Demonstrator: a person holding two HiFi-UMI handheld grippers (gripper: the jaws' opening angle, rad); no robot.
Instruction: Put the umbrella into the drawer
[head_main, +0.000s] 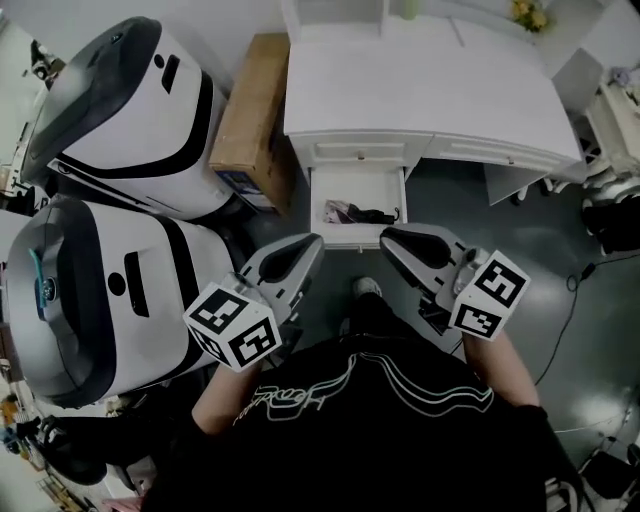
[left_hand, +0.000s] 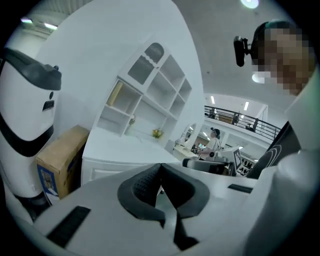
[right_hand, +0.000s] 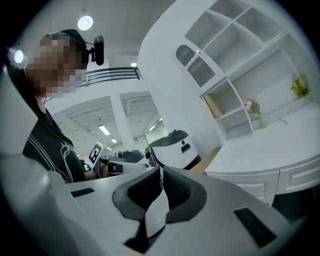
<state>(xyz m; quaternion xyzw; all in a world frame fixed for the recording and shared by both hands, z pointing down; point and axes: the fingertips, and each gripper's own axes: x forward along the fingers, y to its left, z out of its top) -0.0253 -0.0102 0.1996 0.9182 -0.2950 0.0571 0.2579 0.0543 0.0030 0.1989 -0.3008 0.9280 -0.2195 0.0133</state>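
Note:
The umbrella (head_main: 360, 213), a dark folded bundle with a pink end, lies inside the open white drawer (head_main: 357, 236) under the desk front. Both grippers are held up in front of the person, above and nearer than the drawer, pointing toward the desk. My left gripper (head_main: 309, 244) has its dark pads (left_hand: 145, 186) pressed together with nothing between them. My right gripper (head_main: 389, 238) is likewise shut and empty, its pads (right_hand: 176, 189) touching. Each gripper view looks out level over the white desk top (left_hand: 125, 145) and does not show the drawer.
Two large white-and-black machines (head_main: 125, 110) (head_main: 85, 300) stand at the left, with a cardboard box (head_main: 252, 115) between them and the white desk (head_main: 420, 90). A white shelf unit (right_hand: 240, 65) with small flowers (right_hand: 300, 86) stands on the desk. Cables (head_main: 580, 270) lie on the floor at right.

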